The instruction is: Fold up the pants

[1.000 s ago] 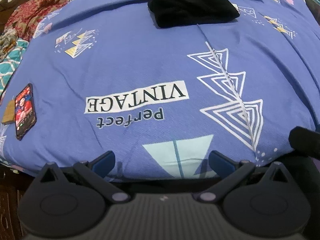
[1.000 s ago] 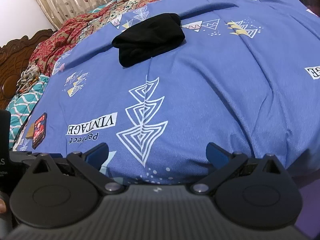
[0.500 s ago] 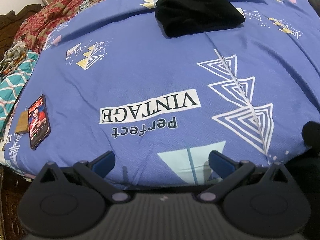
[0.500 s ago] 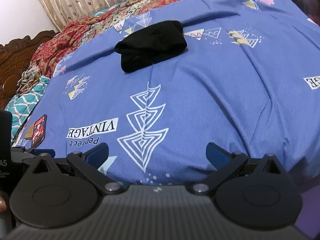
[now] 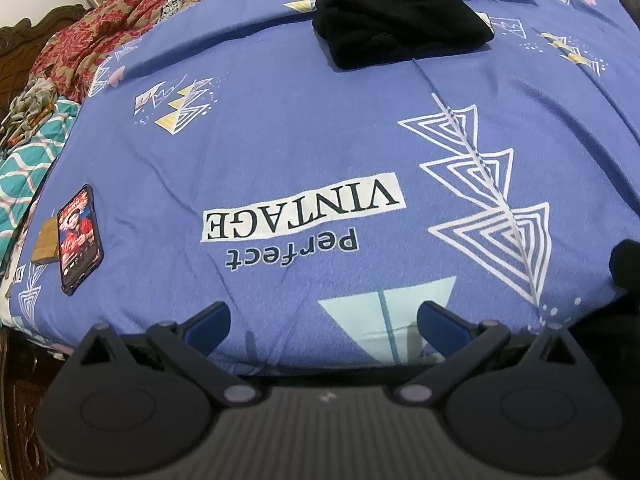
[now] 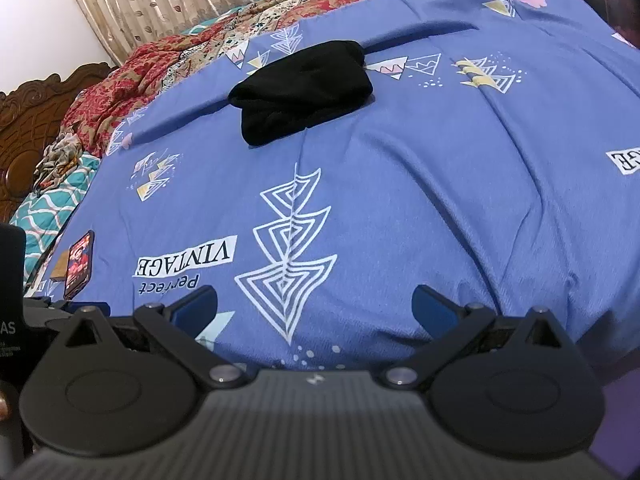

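Observation:
The black pants (image 5: 400, 20) lie folded into a compact bundle on the far part of the blue printed bedspread (image 5: 320, 140). They also show in the right wrist view (image 6: 300, 88). My left gripper (image 5: 324, 320) is open and empty at the near edge of the bed, far from the pants. My right gripper (image 6: 314, 306) is open and empty, also at the near edge. The left gripper's body shows at the left edge of the right wrist view (image 6: 12, 280).
A phone (image 5: 78, 240) with a lit screen lies on a small wooden piece (image 5: 44, 240) at the bed's left edge. Red patterned blankets (image 5: 112, 20) and a teal cloth (image 5: 28, 160) are heaped at the far left. A carved wooden headboard (image 6: 32, 120) stands behind.
Both grippers have drawn back and tilted up a little, so the pants and the bedspread print sit lower in both views. The pants have not moved.

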